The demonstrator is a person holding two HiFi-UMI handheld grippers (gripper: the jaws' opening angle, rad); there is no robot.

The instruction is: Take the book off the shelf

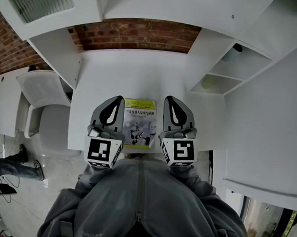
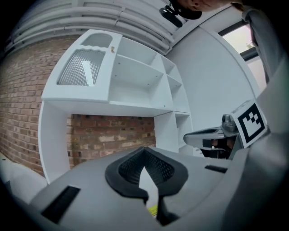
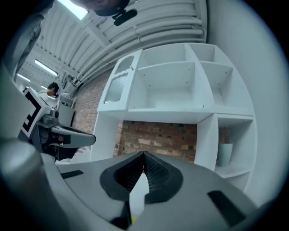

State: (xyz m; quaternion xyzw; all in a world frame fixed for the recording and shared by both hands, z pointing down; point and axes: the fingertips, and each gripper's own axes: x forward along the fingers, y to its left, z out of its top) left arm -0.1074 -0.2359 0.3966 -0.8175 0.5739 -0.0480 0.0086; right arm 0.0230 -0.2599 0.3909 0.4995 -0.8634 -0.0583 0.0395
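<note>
Desk, book edge behind left gripper

We hold the left gripper and the right gripper level, side by side, jaws closed.

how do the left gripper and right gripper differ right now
In the head view the left gripper overlaps the book's left edge, and the right gripper overlaps its right edge. The left gripper leans rightward, the right gripper leftward. The left's marker cube and the right's show different patterns. Shared: both have their fingers shut on nothing.
</note>
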